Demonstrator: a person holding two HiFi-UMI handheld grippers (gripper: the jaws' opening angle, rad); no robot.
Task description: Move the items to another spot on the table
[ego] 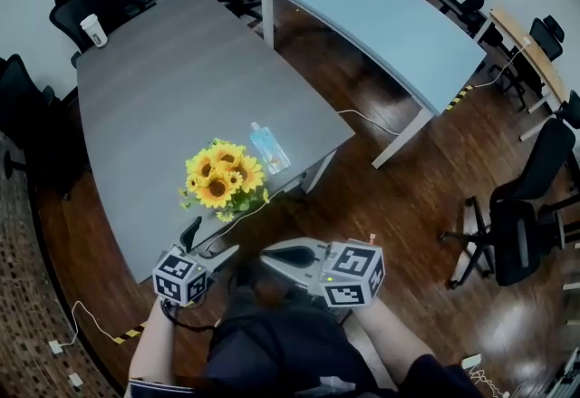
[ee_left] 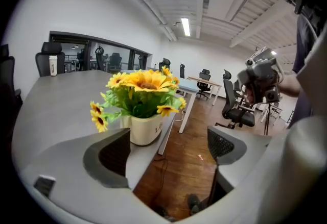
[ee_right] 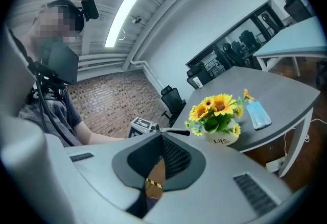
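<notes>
Sunflowers (ego: pixel 220 177) in rounded cream pot (ee_left: pixel 145 130)

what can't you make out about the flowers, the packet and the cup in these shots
- pot: in the head view the sunflowers cover it. In the left gripper view its print curves out of sight round the side.
- packet: label too small in the head and right gripper views. It is not seen in the left gripper view, where the sunflowers may hide it.
- cup: too small and far to read any print, and its contents are hidden.
</notes>
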